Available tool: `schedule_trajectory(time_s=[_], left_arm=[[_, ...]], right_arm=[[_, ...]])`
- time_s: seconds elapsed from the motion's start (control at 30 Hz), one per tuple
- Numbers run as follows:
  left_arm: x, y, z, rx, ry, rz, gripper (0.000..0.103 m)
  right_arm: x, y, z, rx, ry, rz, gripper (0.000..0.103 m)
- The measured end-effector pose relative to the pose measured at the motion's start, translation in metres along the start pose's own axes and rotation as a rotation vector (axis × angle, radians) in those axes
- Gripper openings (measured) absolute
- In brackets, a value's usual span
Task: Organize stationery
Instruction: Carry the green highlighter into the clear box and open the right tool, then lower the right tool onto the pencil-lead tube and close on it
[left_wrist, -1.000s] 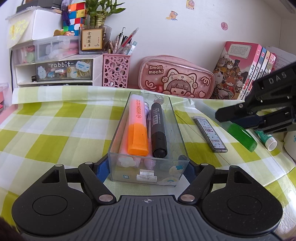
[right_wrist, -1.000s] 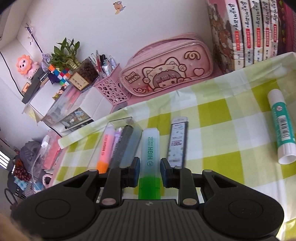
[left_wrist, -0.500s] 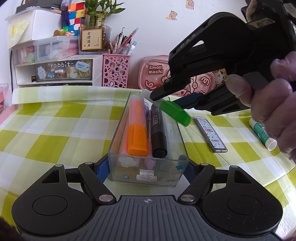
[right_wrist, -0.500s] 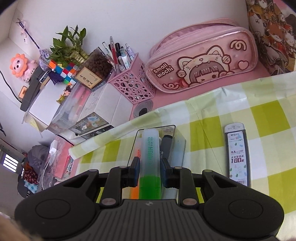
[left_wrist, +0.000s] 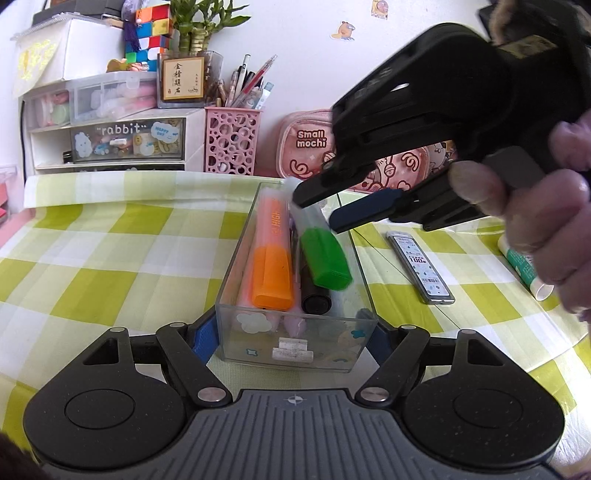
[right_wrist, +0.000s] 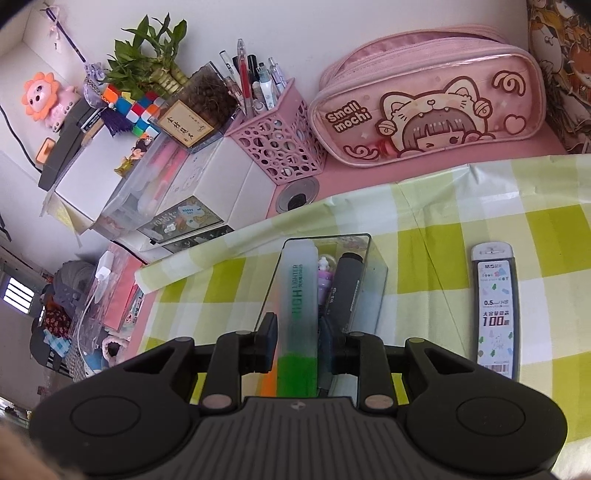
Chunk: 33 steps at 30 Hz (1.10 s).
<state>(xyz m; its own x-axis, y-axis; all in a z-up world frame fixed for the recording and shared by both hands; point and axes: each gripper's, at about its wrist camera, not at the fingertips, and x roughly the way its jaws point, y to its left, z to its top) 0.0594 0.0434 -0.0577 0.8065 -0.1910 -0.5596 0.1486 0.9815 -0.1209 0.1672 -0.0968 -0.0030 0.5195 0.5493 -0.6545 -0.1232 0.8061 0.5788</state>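
From the left camera I see my right gripper (left_wrist: 317, 214) tilted down, fingers opening around the green highlighter (left_wrist: 321, 254) over the clear box (left_wrist: 295, 332), which my left gripper (left_wrist: 291, 336) clamps; only the right camera shows a purple pen (right_wrist: 325, 280).

Along the wall ahead of me, a pink "Small mochi" pouch (right_wrist: 428, 99) lies beside a pink perforated pen cup (right_wrist: 280, 147) full of pens. Left of that, a white drawer unit (left_wrist: 110, 147) labelled "rabbit" carries a bamboo plant (left_wrist: 195, 22) in a glass pot, with a colourful puzzle cube (left_wrist: 149, 29) beside it. Everything sits on a green-and-white checked tablecloth (left_wrist: 92, 258).
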Motion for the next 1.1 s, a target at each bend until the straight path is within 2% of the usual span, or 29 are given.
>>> schedule_trajectory(time_s=[0.1,0.3,0.43,0.53,0.6,0.7,0.93,1.1], left_arm=[[0.0,0.0,0.0,0.0,0.0,0.0,0.076],[0.0,0.0,0.0,0.0,0.0,0.0,0.076],[0.0,0.0,0.0,0.0,0.0,0.0,0.076],[0.0,0.0,0.0,0.001,0.0,0.0,0.076],[0.0,0.0,0.0,0.001,0.0,0.0,0.076],[0.0,0.0,0.0,0.001,0.0,0.0,0.076],[0.0,0.0,0.0,0.001,0.0,0.0,0.076],[0.0,0.0,0.0,0.001,0.0,0.0,0.076]], right_arm=[[-0.017,-0.009,-0.001,-0.008,-0.037,0.032,0.053],[-0.037,-0.024,-0.004,-0.015,-0.117,0.012,0.056],[-0.044,-0.029,-0.011,-0.083,-0.162,-0.082,0.062],[-0.042,-0.035,-0.015,-0.147,-0.184,-0.193,0.068],[-0.037,-0.04,-0.016,-0.175,-0.183,-0.256,0.068],[-0.029,-0.047,-0.02,-0.193,-0.166,-0.307,0.069],[-0.018,-0.052,-0.028,-0.218,-0.123,-0.314,0.068],[-0.015,-0.048,-0.031,-0.249,-0.133,-0.333,0.068]])
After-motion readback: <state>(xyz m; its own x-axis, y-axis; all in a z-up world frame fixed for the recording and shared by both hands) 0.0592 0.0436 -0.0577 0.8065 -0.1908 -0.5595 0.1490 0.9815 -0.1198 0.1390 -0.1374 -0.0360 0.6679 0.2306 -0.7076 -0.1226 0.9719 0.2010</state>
